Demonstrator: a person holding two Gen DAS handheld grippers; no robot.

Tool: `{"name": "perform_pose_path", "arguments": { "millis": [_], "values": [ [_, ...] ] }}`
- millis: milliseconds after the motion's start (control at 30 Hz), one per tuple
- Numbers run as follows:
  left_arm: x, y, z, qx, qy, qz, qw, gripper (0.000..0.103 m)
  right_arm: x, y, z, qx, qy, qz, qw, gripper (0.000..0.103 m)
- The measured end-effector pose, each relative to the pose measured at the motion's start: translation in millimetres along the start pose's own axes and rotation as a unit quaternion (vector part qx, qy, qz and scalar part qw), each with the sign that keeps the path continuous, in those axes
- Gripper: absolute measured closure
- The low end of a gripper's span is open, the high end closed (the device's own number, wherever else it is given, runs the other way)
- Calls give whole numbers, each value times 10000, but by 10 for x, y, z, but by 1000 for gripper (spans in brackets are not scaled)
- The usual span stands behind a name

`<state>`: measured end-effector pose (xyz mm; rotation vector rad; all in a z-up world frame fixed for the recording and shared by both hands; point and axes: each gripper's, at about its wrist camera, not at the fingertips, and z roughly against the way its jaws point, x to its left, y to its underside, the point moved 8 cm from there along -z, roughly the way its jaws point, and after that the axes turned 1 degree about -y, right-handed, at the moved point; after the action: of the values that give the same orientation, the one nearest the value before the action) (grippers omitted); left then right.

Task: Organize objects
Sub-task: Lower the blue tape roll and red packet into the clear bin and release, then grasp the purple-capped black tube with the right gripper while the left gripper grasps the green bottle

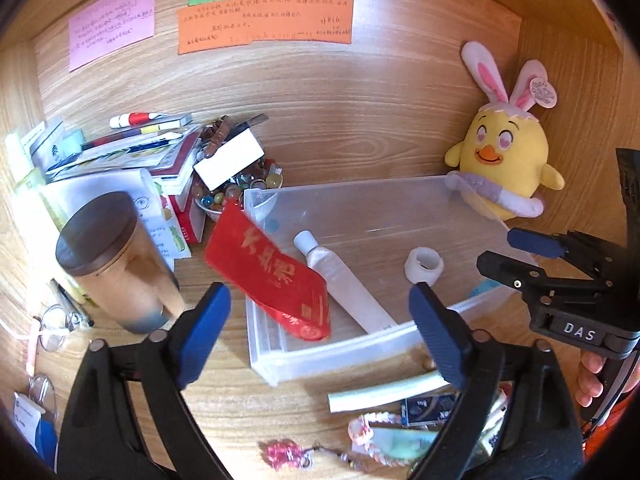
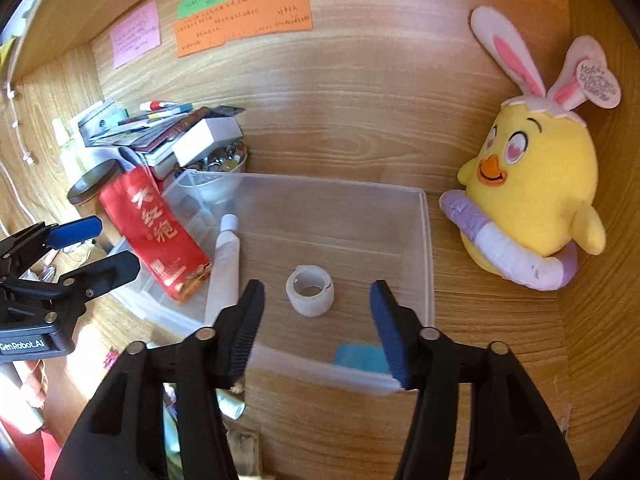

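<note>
Sorting so far: clear plastic bin [image 2: 424, 240] sits on the wooden desk [image 1: 360, 140] and already has stuff in it, so I'd call this partway done, nowhere near finished.
In the bin: white tube [image 1: 340, 276] lying flat on the bottom, roll of white tape [image 2: 310, 290] more toward the middle, something small and teal [image 2: 360, 358] against the near wall.
Half in: red foil packet [image 1: 268, 276] is draped over the bin's left wall, not really settled inside, my guess is it needs a nudge.
My left gripper [image 1: 320, 336]: fingers spread wide, holding nothing, hovering over the near-left corner of the bin.
My right gripper [image 2: 316, 324]: also spread apart and empty, pointed straight at the tape roll, above the bin's near wall.
Still loose up front: pale green tube [image 1: 388, 394], a pink charm [image 1: 286, 454], a braided bit and a dark card, all on the desk just outside the bin.
Left side mess: jar with a dark wood lid [image 1: 116, 260], stack of books and pens [image 1: 132, 148], bowl of glass marbles [image 1: 240, 192] with a white box on top.
Right side: yellow chick plush [image 2: 532, 192] with bunny ears, near the bin's far right corner. Can't tell if it's touching.
Back wall: pink, green and orange sticky notes [image 1: 264, 24].
What's left: probably the front clutter goes in next, but that's just my read.
</note>
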<state>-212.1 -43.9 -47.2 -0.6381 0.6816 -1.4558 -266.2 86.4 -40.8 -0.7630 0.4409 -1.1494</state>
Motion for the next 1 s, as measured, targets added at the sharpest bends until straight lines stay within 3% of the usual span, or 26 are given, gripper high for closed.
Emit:
{"name": "perform_pose_path", "arguments": {
  "millis": [233,500,733,1000],
  "values": [
    [-33,166,219,-25,3,-58,10000,6,24,141,298,-147,-66,-16,9999,28],
    [-149,458,402,-73,103,-98,9999,6,23,463,563,-131,-229,-244,9994,27],
    [-269,741,546,-30,280,-9,9996,6,70,742,836,-224,-67,-160,9996,23],
    [-455,979,676,59,537,-70,9985,6,256,1188,919,59,-270,-186,9994,23]
  ]
}}
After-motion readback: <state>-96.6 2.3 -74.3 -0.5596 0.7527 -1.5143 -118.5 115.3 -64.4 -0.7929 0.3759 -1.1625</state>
